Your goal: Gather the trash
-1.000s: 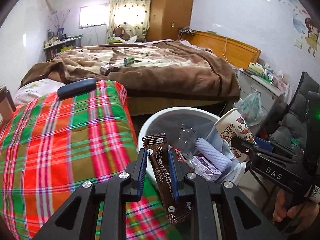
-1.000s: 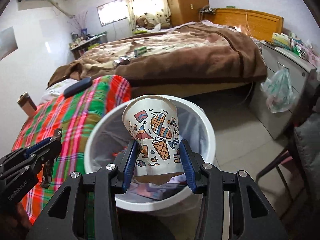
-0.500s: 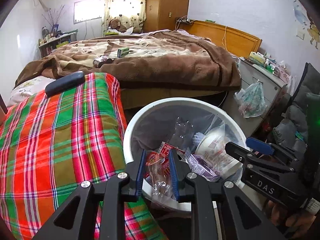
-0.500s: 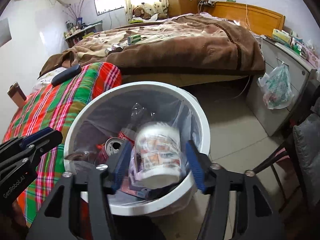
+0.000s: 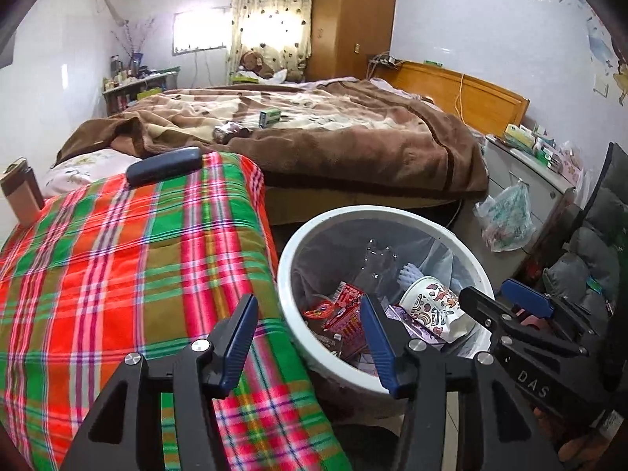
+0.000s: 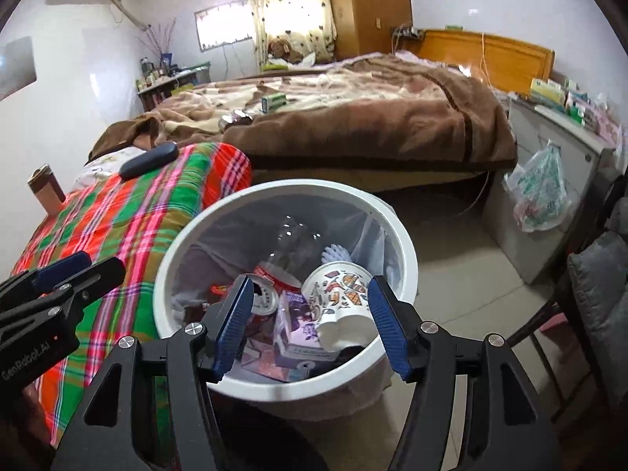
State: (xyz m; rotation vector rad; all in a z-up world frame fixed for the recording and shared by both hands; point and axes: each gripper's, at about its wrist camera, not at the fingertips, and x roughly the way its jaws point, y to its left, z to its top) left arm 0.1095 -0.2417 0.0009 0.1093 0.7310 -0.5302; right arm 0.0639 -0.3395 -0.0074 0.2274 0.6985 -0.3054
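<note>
Round white bin [image 6: 408, 271] – crumpled printed paper cup [image 6: 341, 294] inside – both claws spread

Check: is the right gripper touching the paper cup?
Apart. The right wrist view shows the right gripper open above the bin, while the paper cup lies on the trash inside, clear of both fingers.

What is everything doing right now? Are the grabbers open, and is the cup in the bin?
left gripper: open, empty, beside the bin's rim.
right gripper: open, empty, above the bin.
paper cup: lying on its side in the bin.
trash bin: lined, partly filled with trash.
soda can: lying in the bin.
dark case: lying flat on the plaid blanket.
plastic bag: hanging on the cabinet.
</note>
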